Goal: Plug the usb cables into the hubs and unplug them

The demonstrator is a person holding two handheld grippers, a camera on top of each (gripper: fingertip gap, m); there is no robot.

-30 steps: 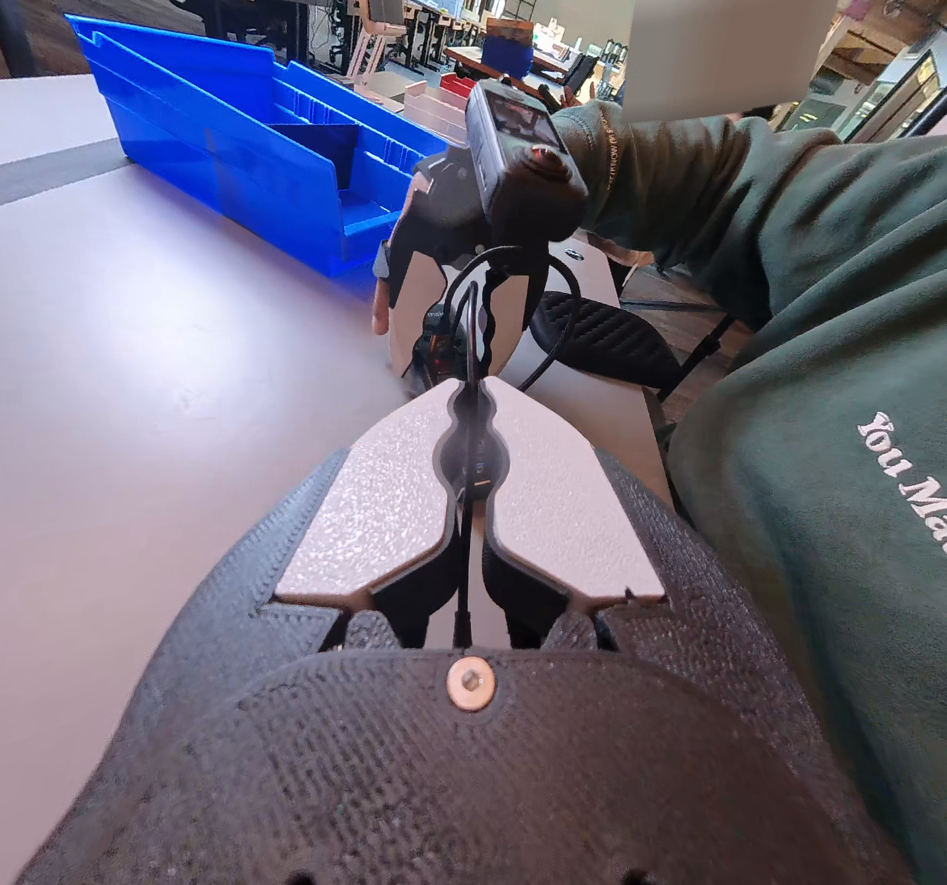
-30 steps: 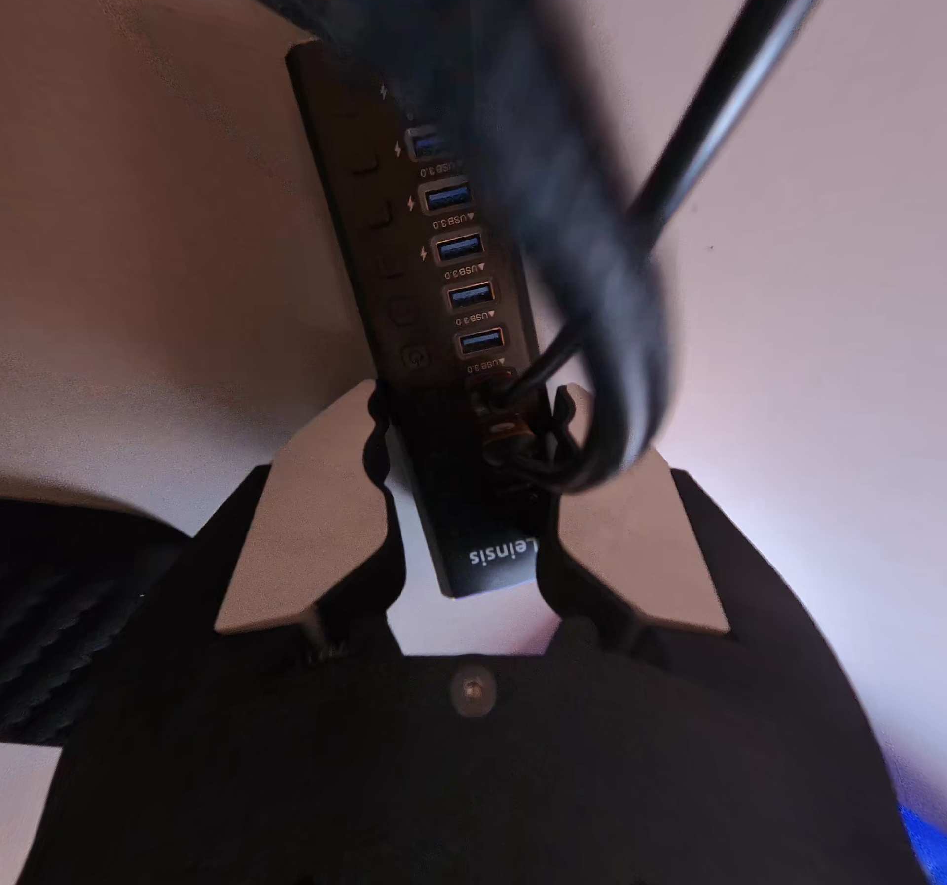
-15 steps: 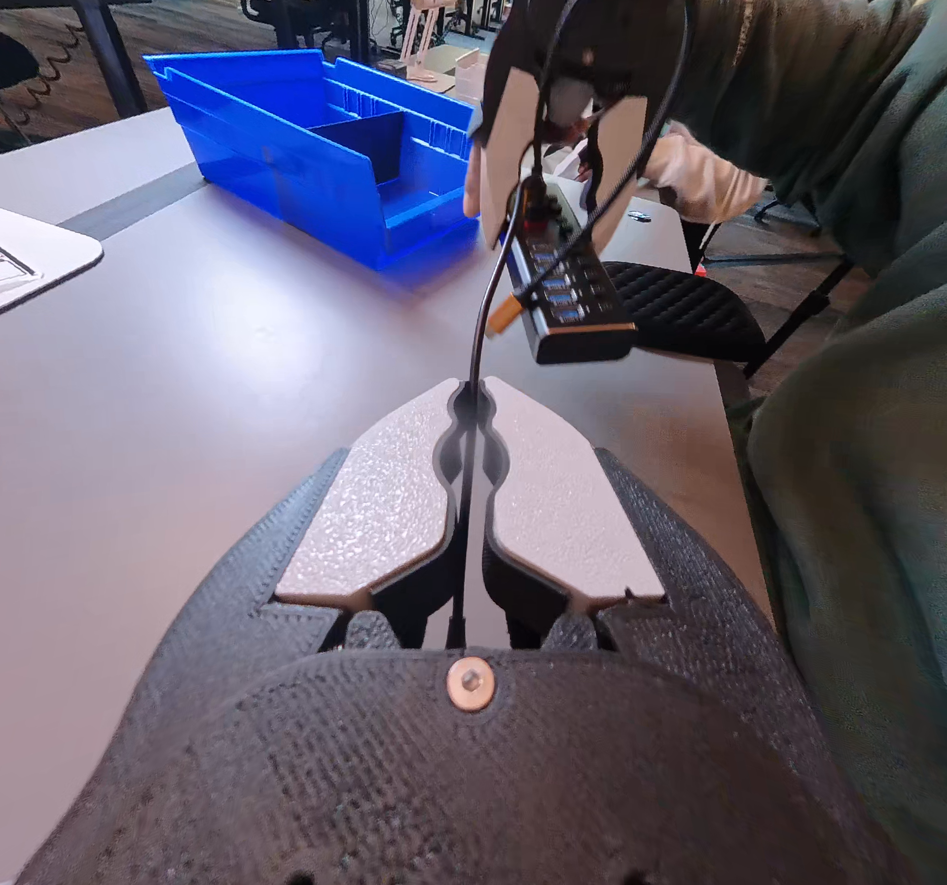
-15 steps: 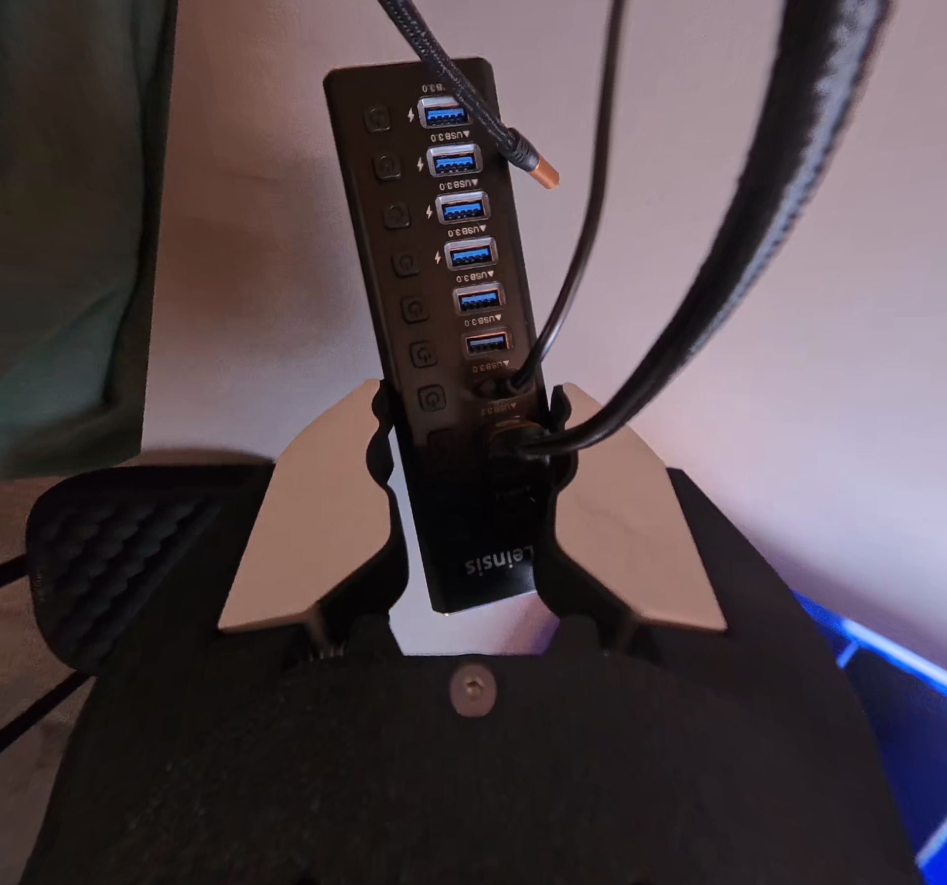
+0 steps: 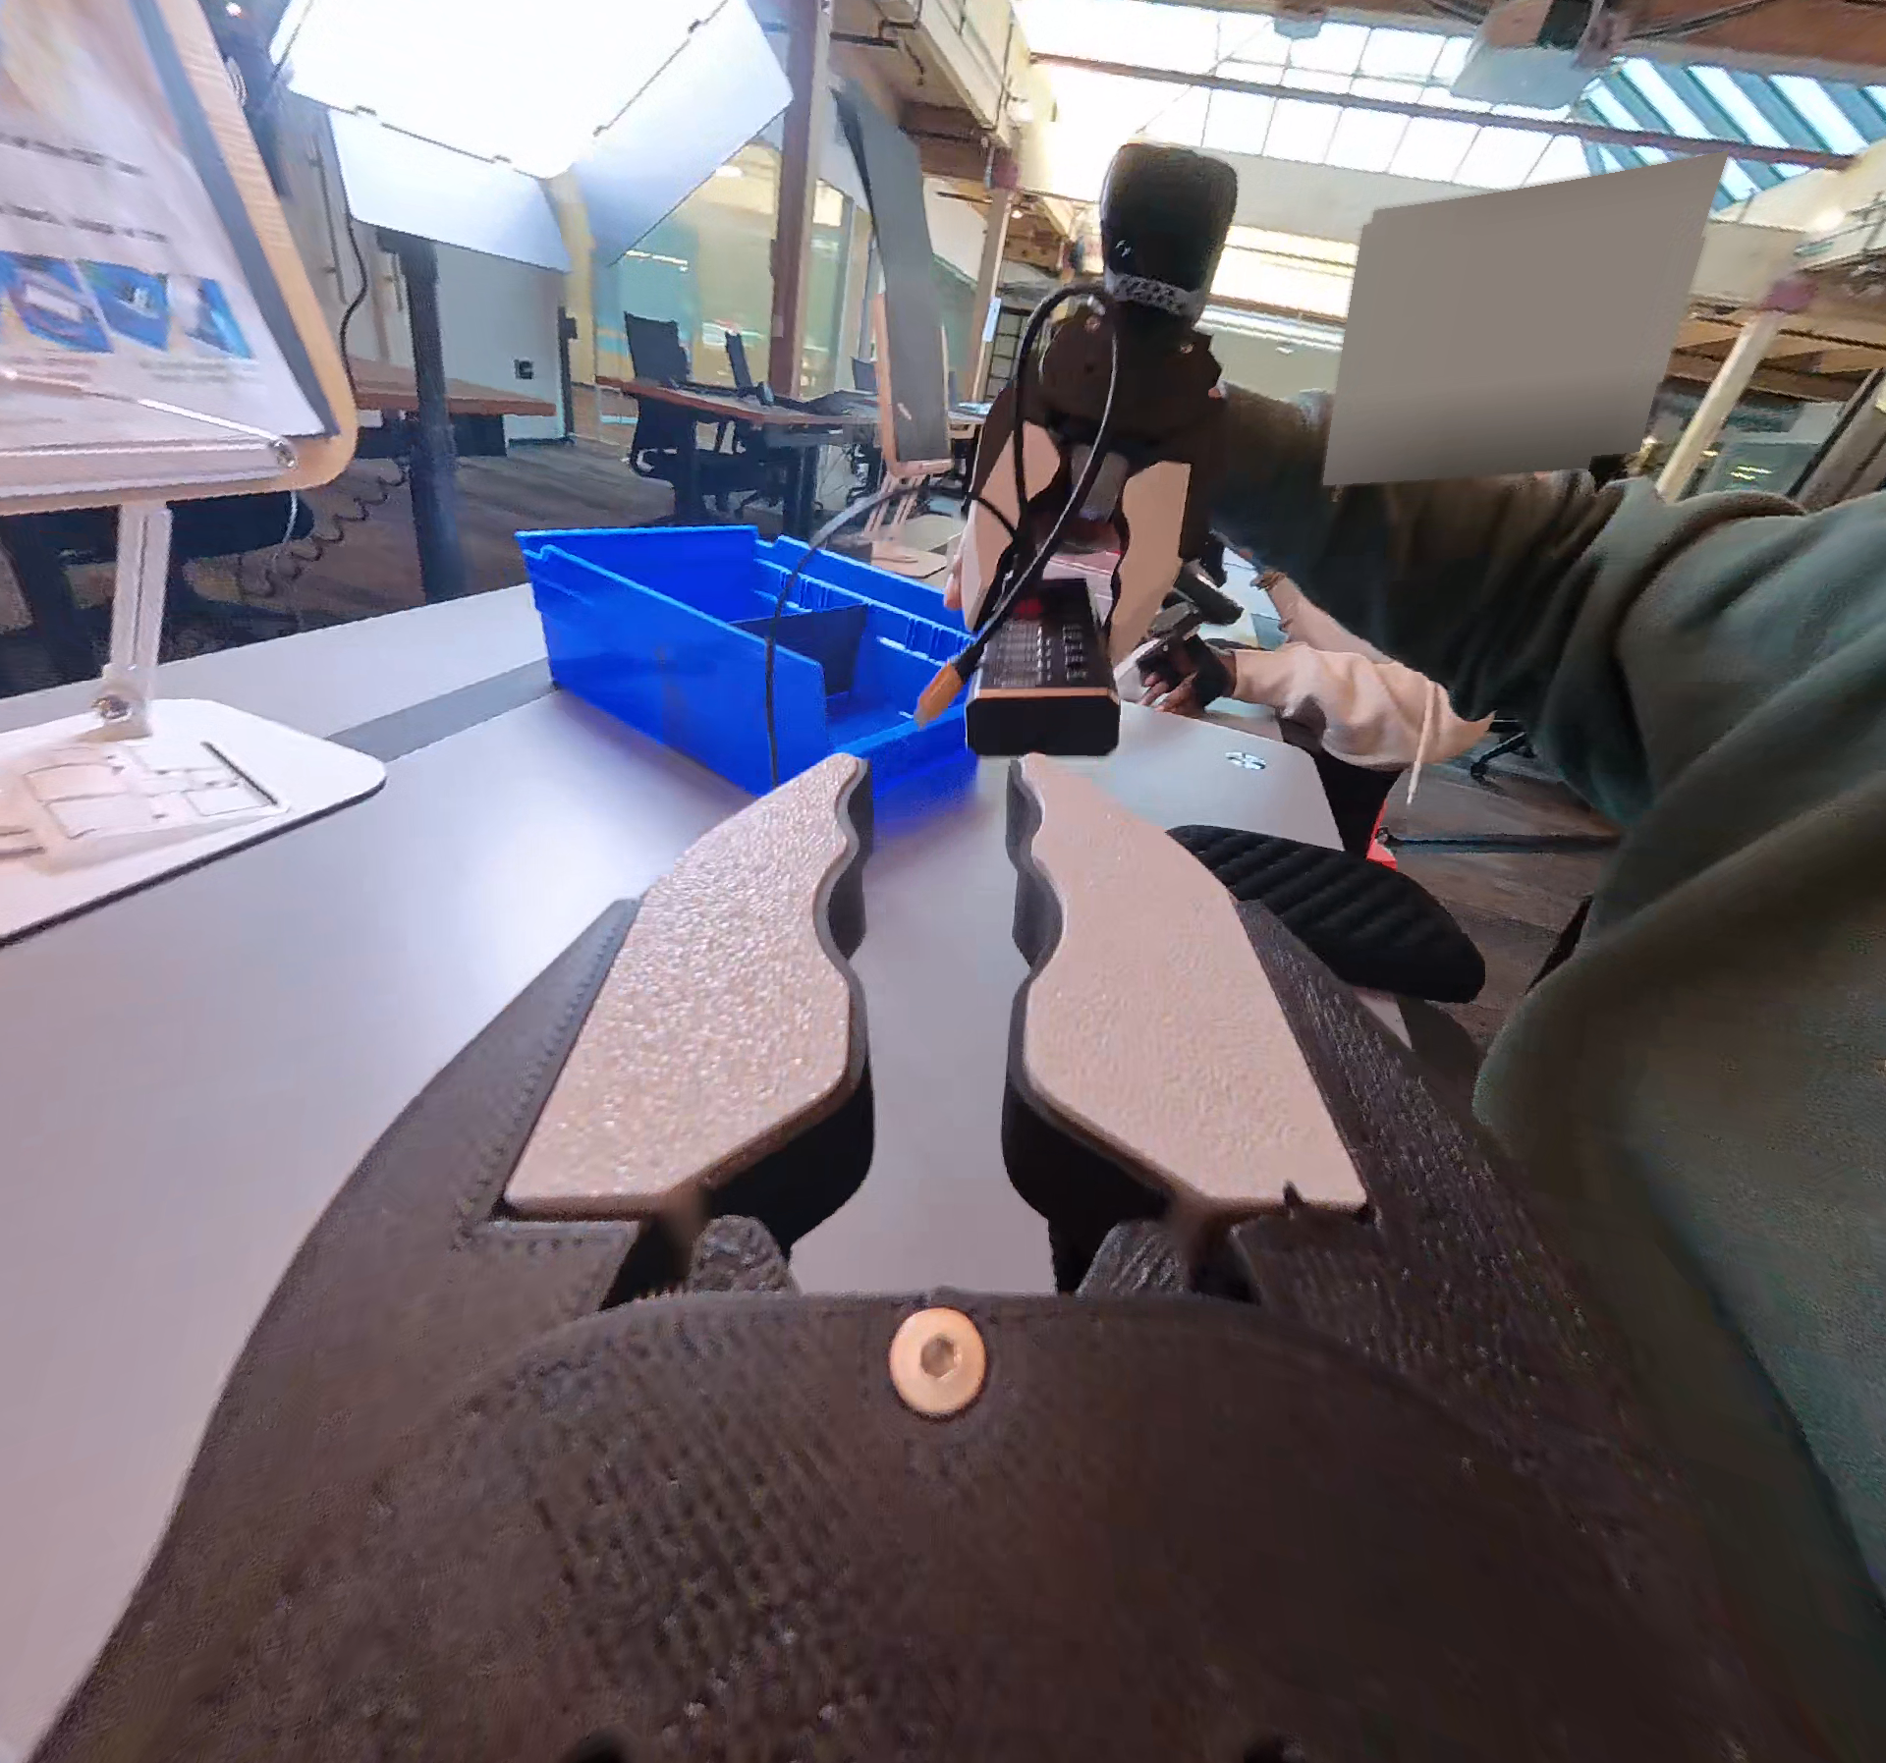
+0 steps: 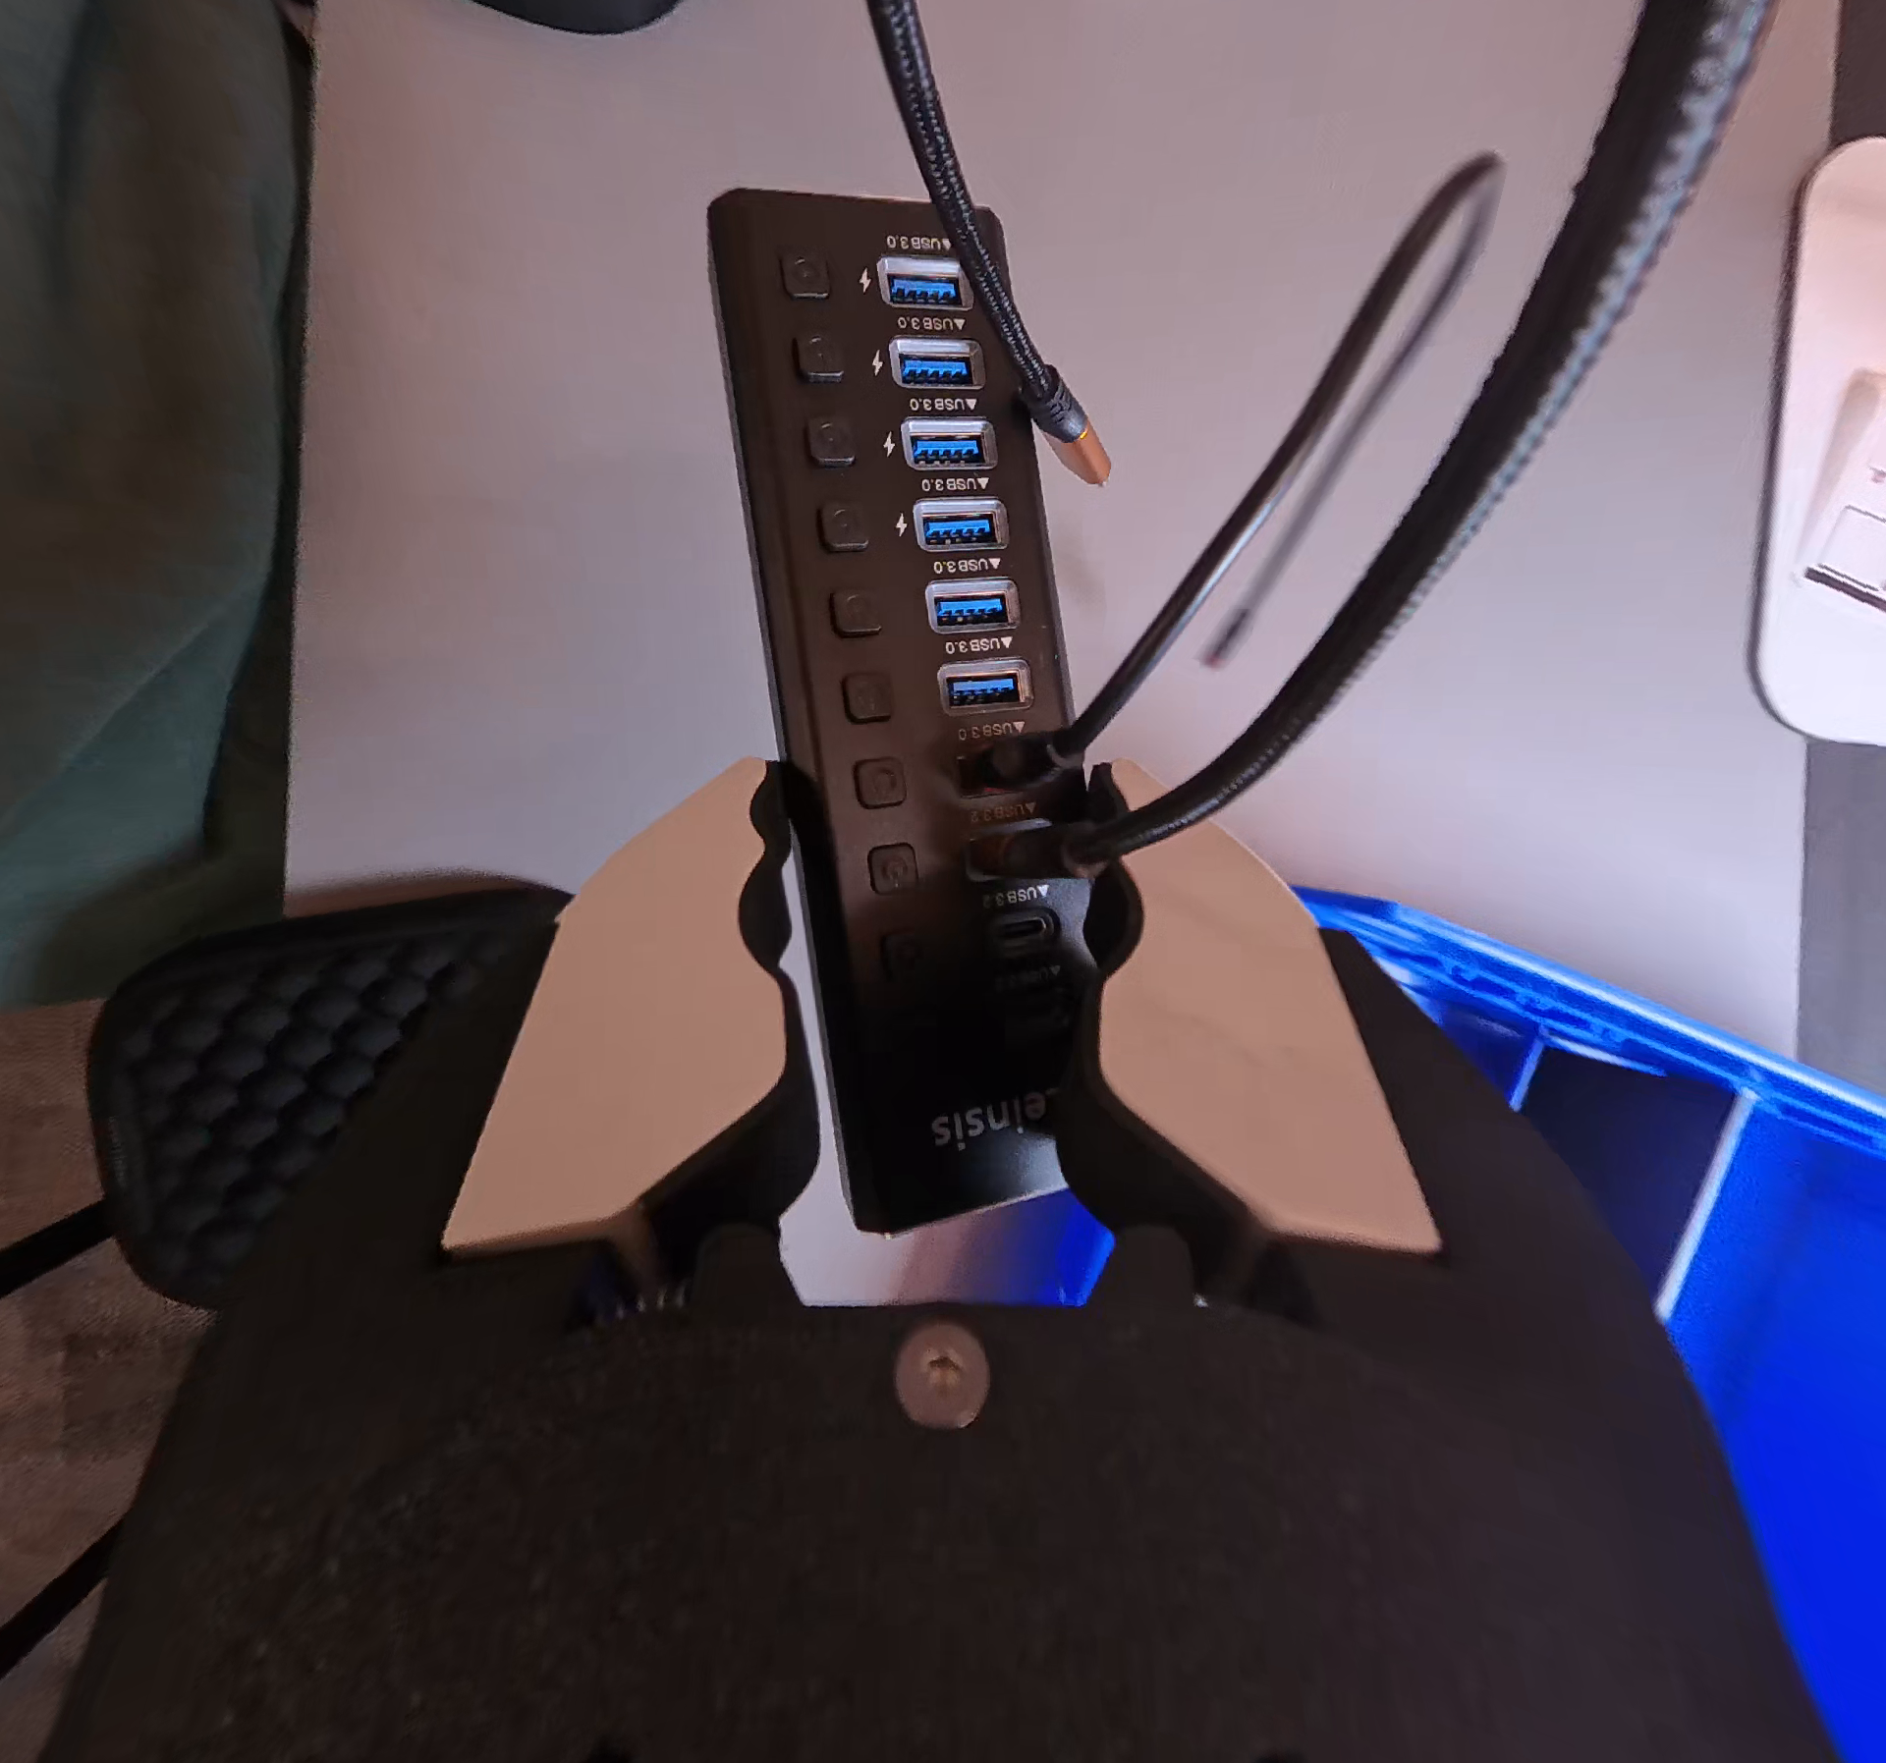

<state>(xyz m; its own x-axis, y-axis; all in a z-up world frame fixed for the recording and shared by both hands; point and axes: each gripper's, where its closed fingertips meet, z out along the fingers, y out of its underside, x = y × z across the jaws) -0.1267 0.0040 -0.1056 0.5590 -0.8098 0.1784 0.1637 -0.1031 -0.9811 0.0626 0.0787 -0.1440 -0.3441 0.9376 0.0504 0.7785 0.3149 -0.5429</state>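
1 white stand (image 5: 153, 775) sits at the table's (image 5: 408, 949) left, then 1 blue bin (image 5: 704, 663). The left gripper (image 5: 937, 796) has its jaws parted, holding nothing. The right gripper (image 6: 939, 796) clamps 1 black hub (image 6: 898, 653) above the table: 6 ports free, 2 cables (image 6: 1276, 694) plugged in. 1 braided plug (image 6: 1072, 438) dangles loose beside the hub.

Hub (image 6: 908, 694) between right tongs (image 6: 934, 826) above desk (image 5: 255, 1000); bin (image 5: 694, 653) behind left tongs (image 5: 937, 796); stand (image 5: 153, 775) left.
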